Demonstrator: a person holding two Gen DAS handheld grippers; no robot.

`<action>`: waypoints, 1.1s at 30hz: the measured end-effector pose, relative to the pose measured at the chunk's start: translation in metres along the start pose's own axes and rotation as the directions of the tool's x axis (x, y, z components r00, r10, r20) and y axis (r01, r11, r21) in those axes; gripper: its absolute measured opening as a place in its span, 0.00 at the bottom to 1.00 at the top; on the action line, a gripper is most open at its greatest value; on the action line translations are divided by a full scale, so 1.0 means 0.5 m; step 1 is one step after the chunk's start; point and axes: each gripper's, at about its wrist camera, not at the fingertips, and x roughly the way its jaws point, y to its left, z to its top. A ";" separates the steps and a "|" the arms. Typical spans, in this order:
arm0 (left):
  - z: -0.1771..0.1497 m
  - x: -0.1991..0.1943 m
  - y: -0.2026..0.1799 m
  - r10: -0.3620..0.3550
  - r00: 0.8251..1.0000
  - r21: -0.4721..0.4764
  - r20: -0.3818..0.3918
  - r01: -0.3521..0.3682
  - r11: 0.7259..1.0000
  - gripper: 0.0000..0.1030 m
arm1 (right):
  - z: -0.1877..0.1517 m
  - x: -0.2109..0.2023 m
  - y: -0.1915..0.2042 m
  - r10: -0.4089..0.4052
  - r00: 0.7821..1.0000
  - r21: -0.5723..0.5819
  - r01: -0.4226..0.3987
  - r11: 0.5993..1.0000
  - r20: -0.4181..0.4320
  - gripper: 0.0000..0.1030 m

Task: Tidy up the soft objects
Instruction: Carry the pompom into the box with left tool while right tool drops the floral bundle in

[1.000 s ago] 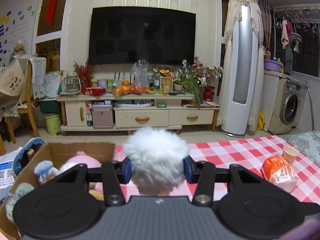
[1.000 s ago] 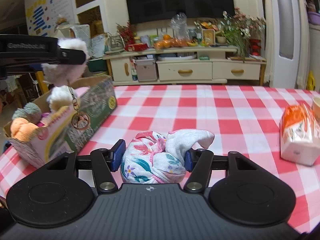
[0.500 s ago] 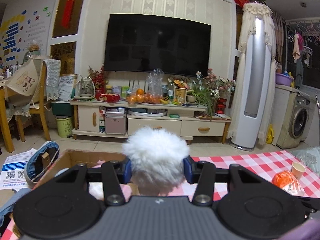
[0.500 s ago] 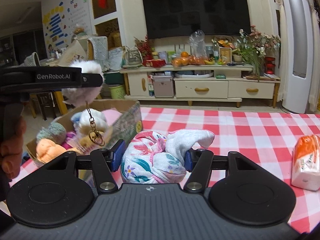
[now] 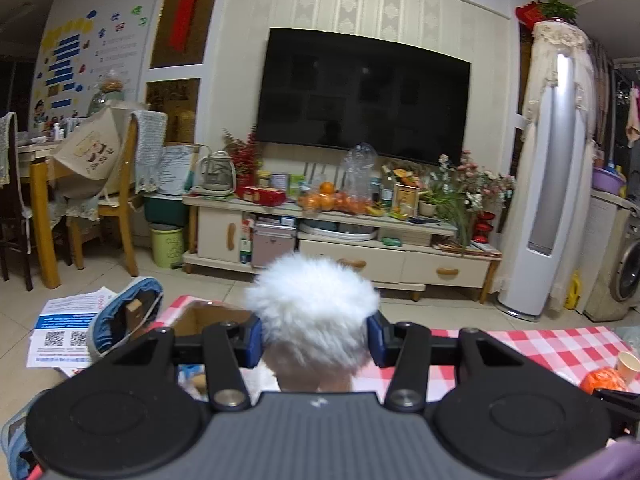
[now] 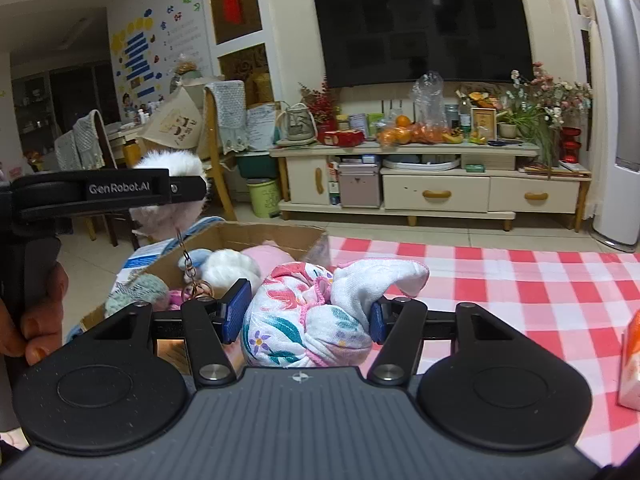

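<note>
My left gripper point(image 5: 314, 340) is shut on a white fluffy pompom point(image 5: 314, 312) and holds it in the air above the cardboard box point(image 5: 208, 316). In the right wrist view the same pompom point(image 6: 168, 216) hangs over the box point(image 6: 256, 236), its chain and keyring point(image 6: 196, 288) dangling into it. My right gripper point(image 6: 302, 314) is shut on a knotted floral cloth bundle point(image 6: 320, 312), held near the box's right end. The box holds several soft toys, among them a white ball point(image 6: 232, 266) and a pink one point(image 6: 268, 256).
A red-checked tablecloth point(image 6: 520, 280) covers the table. An orange-and-white packet point(image 6: 630, 356) lies at the right edge, with a paper cup point(image 5: 626, 364) beyond it. A TV cabinet point(image 5: 340, 232), chairs point(image 5: 120, 200) and a green bin point(image 5: 168, 240) stand on the floor beyond.
Both grippers have moved left towards the box and tilted up. The pompom now hangs over the box. The cloth bundle has come up to the box's right end.
</note>
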 end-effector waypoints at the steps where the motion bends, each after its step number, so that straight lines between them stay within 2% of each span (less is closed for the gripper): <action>1: 0.001 0.002 0.006 0.010 1.000 -0.003 0.000 -0.010 1.000 0.46 | 0.002 0.010 0.000 0.005 1.000 -0.003 -0.005 1.000 0.000 0.70; 12: 0.003 0.031 0.057 0.081 0.996 -0.046 -0.033 -0.083 0.996 0.46 | 0.033 0.076 0.048 0.063 0.998 -0.036 -0.063 0.997 0.000 0.70; 21: 0.006 0.047 0.096 0.122 0.991 -0.087 -0.054 -0.126 0.988 0.46 | 0.054 0.114 0.060 0.075 0.997 -0.045 -0.075 0.996 0.000 0.70; 27: -0.004 0.069 0.103 0.097 0.989 -0.095 -0.109 -0.108 0.990 0.46 | 0.069 0.144 0.057 0.077 0.997 -0.018 -0.077 0.997 0.003 0.70; 33: -0.031 0.093 0.110 0.085 0.979 -0.086 -0.185 -0.102 0.991 0.47 | 0.055 0.162 0.042 0.092 0.996 0.030 -0.092 0.995 -0.012 0.70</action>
